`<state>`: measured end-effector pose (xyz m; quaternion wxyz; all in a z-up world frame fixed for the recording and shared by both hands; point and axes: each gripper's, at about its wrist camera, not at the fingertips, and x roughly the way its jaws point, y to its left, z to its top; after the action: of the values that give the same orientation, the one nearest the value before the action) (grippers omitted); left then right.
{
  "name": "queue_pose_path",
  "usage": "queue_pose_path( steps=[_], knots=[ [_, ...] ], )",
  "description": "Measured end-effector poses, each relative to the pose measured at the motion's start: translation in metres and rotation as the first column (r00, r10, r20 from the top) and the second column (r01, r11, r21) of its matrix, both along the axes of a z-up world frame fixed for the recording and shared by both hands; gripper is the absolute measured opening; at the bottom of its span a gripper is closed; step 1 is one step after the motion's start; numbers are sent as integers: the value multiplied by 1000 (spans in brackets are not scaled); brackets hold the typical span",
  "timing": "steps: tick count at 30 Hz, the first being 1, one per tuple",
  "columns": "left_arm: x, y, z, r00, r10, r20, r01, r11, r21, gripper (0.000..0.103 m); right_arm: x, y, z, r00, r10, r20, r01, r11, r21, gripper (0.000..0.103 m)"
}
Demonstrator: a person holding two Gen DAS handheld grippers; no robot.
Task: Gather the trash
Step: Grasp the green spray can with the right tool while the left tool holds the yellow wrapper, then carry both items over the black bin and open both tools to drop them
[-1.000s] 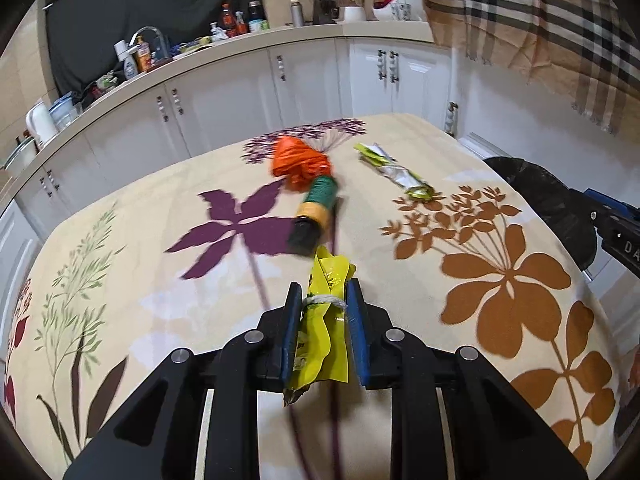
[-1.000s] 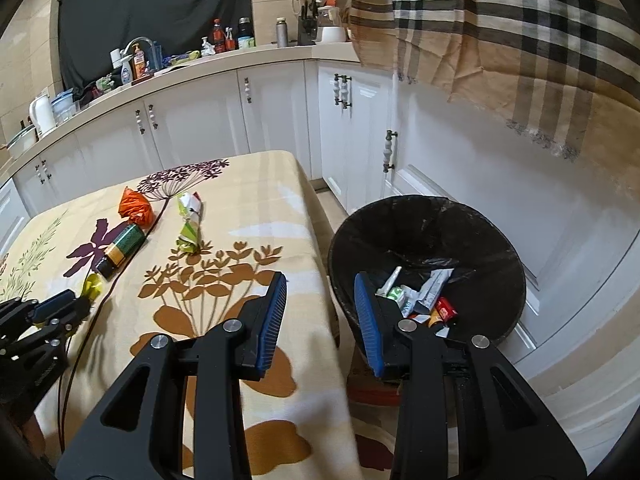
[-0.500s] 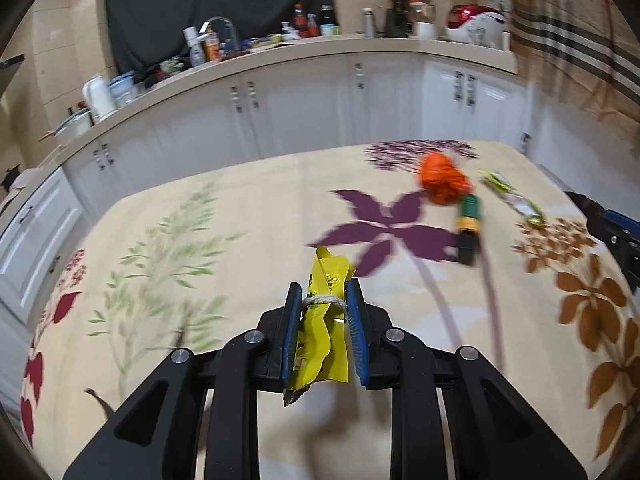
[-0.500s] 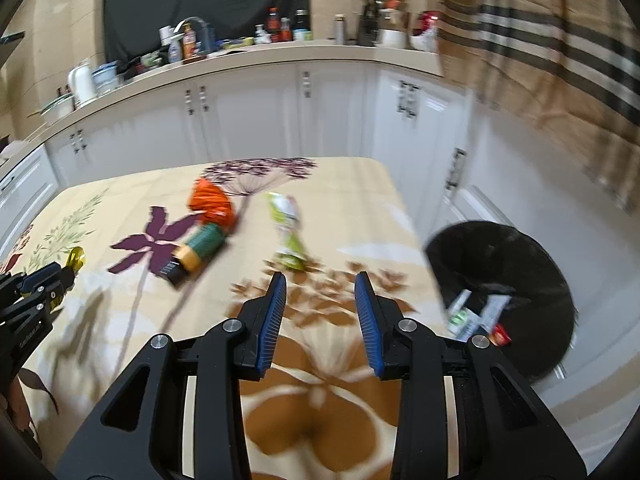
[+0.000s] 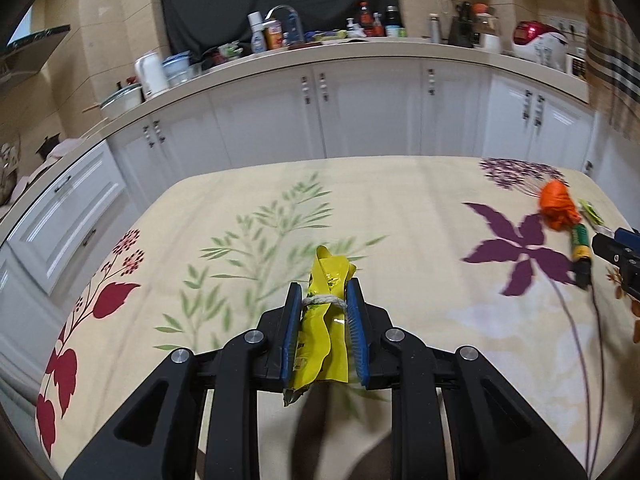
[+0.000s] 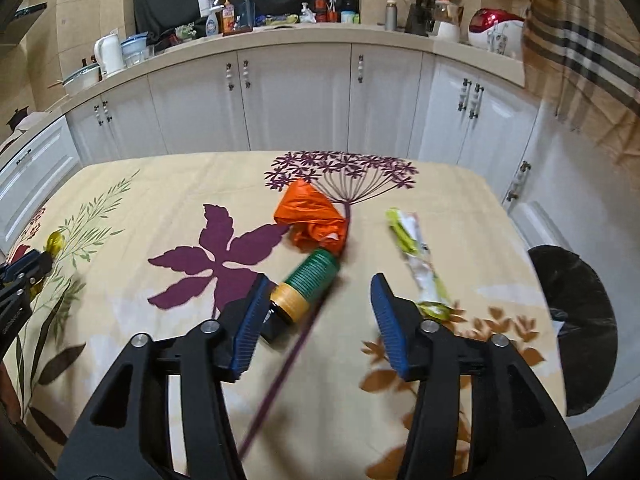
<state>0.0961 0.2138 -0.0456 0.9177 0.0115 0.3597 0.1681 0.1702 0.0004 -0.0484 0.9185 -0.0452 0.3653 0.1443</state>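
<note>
Left wrist view: left tongs [image 5: 324, 308] clamped on yellow wrapper [image 5: 325, 320] above surface [image 5: 240, 208]. Right tongs [image 6: 318, 320] opening, empty, over bottle [image 6: 306, 286], beside orange bag [image 6: 310, 220].

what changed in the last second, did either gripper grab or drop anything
Nothing grabbed or dropped. The right gripper swung from over the black bin back to the table and its empty jaws are opening toward the green bottle. The left gripper swung leftward, still clamping the yellow wrapper. Trash on the table stayed put.
</note>
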Motion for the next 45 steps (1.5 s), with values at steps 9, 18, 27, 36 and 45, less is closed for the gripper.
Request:
queue_pose_path(
  steps=[9, 18, 27, 36, 45],
  knots=[
    [2, 22, -4, 1000, 21, -2, -21, 999, -26, 24, 22, 17, -18, 996, -35, -76, 30, 998, -61, 58],
    [3, 24, -7, 1000, 14, -7, -14, 999, -44, 24, 22, 14, -23, 994, -2, -113, -5, 999, -54, 26],
    [2, 16, -3, 1000, 9, 5, -9, 999, -48, 24, 0, 5, -9, 1000, 10, -27, -11, 998, -61, 25],
    [-2, -22, 6, 998, -50, 28, 51, 997, -56, 24, -20, -22, 15, 999, -18, 44, 20, 999, -34, 25],
    [0, -83, 21, 987, -146, 62, 150, 986, -66, 24, -43, -68, 35, 991, -71, 111, 71, 997, 7, 25]
  ],
)
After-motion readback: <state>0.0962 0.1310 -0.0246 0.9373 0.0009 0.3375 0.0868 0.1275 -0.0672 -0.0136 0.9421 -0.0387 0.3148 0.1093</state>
